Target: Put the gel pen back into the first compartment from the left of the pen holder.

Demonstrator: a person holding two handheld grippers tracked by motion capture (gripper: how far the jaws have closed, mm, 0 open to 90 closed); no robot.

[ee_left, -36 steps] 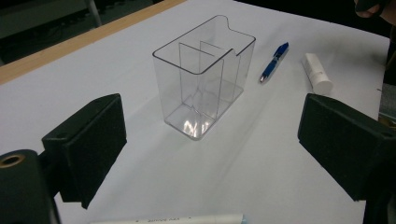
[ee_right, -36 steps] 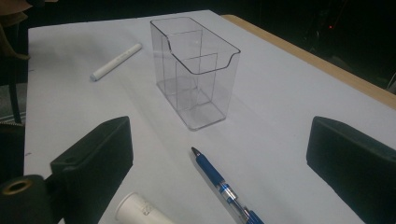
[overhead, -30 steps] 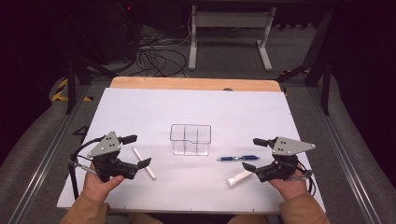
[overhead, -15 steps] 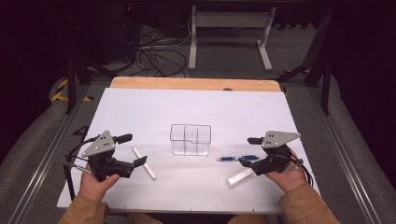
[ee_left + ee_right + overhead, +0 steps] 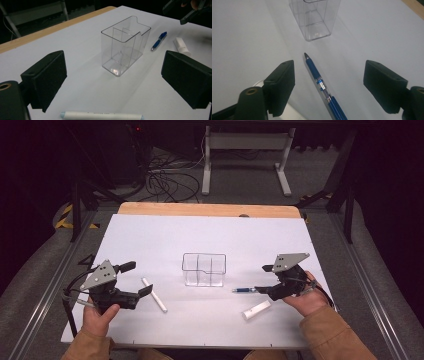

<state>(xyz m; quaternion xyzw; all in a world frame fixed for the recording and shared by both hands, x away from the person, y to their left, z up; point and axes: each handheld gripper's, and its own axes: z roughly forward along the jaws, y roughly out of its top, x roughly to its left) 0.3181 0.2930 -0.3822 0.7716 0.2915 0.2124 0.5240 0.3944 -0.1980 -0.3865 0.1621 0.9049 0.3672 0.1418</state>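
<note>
1. High view: I see my right claw (image 5: 263, 278) at the blue pen (image 5: 245, 290), which lies flat on the white table (image 5: 250, 235) just right of the clear organizer (image 5: 204, 269), long axis roughly across the table. My left claw (image 5: 137, 278) hangs wide by a white marker (image 5: 154, 294); a white tube (image 5: 256, 310) lies near my right hand. The organizer is empty, so, as I judge it, everything is left to do.
2. Left gripper view: my left claw (image 5: 115, 80) gapes over the marker (image 5: 101, 115), gripping nothing.
3. Right gripper view: my right claw (image 5: 329, 85) has just been closing around the pen (image 5: 322, 87) without pinching it yet; its tip points toward the organizer (image 5: 314, 17).
</note>
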